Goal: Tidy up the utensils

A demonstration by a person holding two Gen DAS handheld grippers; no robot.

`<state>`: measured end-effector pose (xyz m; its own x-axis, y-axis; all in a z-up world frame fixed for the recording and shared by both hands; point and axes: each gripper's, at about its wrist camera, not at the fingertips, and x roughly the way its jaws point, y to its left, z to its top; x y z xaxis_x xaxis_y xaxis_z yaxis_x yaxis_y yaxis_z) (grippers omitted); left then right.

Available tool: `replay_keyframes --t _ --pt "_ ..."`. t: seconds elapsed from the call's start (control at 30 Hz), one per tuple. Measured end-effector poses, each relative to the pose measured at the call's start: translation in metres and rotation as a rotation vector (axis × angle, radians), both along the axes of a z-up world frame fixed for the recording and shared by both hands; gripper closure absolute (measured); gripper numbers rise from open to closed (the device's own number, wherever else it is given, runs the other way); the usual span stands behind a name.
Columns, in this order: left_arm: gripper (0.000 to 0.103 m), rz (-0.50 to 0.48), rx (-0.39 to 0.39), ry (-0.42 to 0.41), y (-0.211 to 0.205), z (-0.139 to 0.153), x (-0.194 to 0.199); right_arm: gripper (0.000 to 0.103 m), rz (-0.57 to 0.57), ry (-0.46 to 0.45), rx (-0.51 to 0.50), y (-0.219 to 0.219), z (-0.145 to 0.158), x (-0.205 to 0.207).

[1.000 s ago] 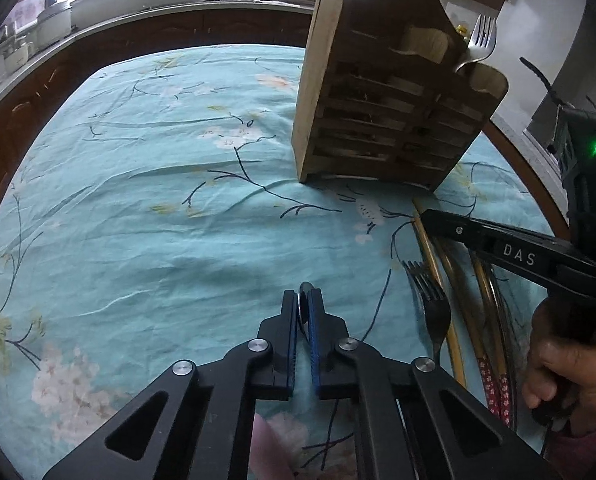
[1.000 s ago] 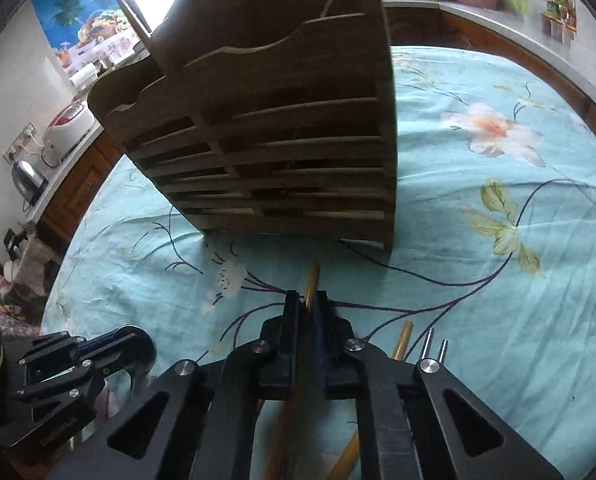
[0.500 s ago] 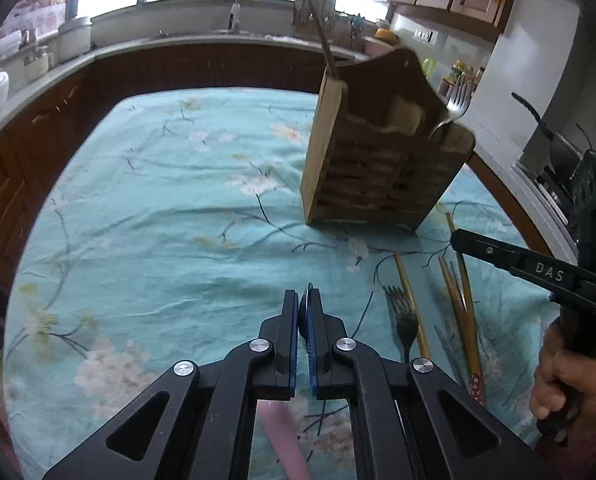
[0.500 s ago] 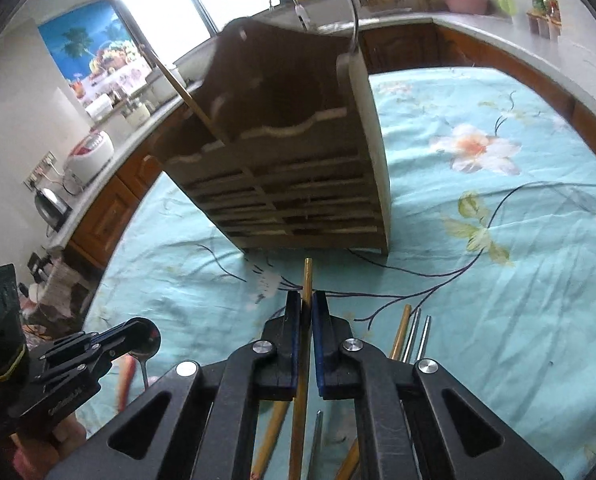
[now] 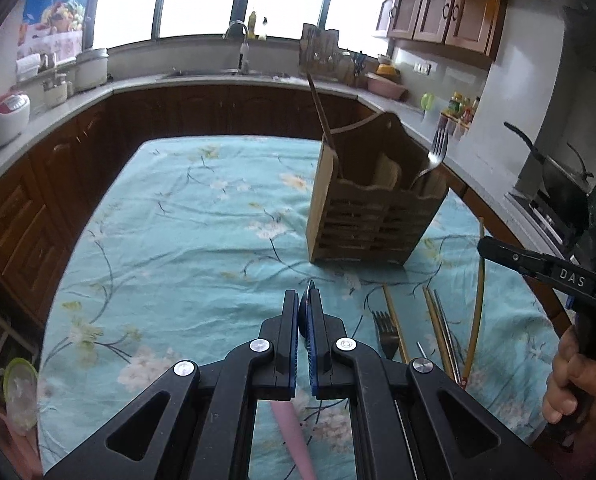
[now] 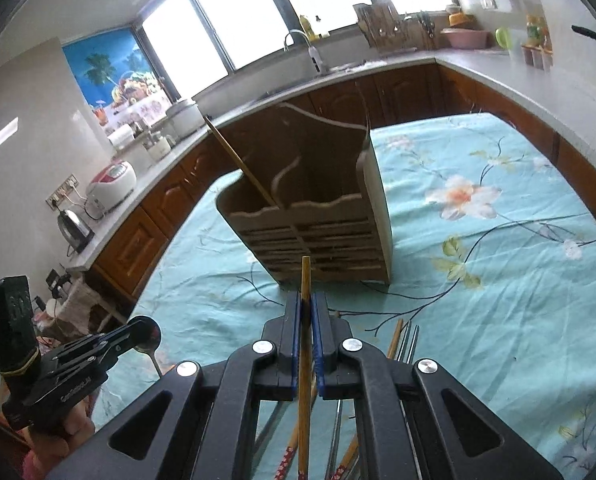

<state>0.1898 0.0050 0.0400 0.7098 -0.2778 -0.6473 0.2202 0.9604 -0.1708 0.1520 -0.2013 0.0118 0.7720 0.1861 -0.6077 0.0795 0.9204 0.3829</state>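
1. Left wrist view: the left gripper (image 5: pixel 305 300) is clamped narrow on a spoon (image 5: pixel 294 440). The spoon's bowl edge shows just past the fingertips and its pink handle runs back under the gripper. Spoon and gripper hang above the table (image 5: pixel 178 240), over the near half of its teal flowered cloth.
2. The wooden holder (image 5: pixel 369 216) stands upright on the table toward the far right corner. A fork (image 5: pixel 437 148) leans tines-up out of its right compartment. A dark stick (image 5: pixel 321 112) pokes up from its left back corner.
3. Between the holder and the near edge, a second fork (image 5: pixel 385 332) and loose chopsticks (image 5: pixel 437 320) lie on the cloth, close together.
4. At the right edge of the view, the right gripper (image 5: pixel 487 248) is held by a hand (image 5: pixel 573 380). A chopstick (image 5: pixel 479 280) hangs down from its tips, clear of the holder.
5. Right wrist view: the right gripper (image 6: pixel 305 300) is closed tight on that chopstick (image 6: pixel 305 276). One end sticks out ahead toward the holder's base and the rest runs back under the gripper.
6. The holder (image 6: pixel 317 216) stands straight ahead near the table's middle. One thin stick (image 6: pixel 238 160) slants out of its left compartment.
7. Under and right of the gripper, more chopsticks and a fork (image 6: pixel 409 340) lie on the cloth near the near edge.
8. At the lower left, the left gripper (image 6: pixel 146 330) is off the table's left edge with the spoon's metal bowl at its tips.
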Motion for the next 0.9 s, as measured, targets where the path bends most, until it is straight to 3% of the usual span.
replay_keyframes --t 0.5,0.9 --pt "0.101 0.079 -0.005 -0.150 0.017 0.037 -0.041 0.098 -0.024 -0.124 -0.024 -0.002 0.037 -0.025" --pt "0.101 0.124 -0.026 -0.207 0.024 0.051 -0.038 0.098 -0.032 -0.186 -0.054 -0.003 0.059 -0.029"
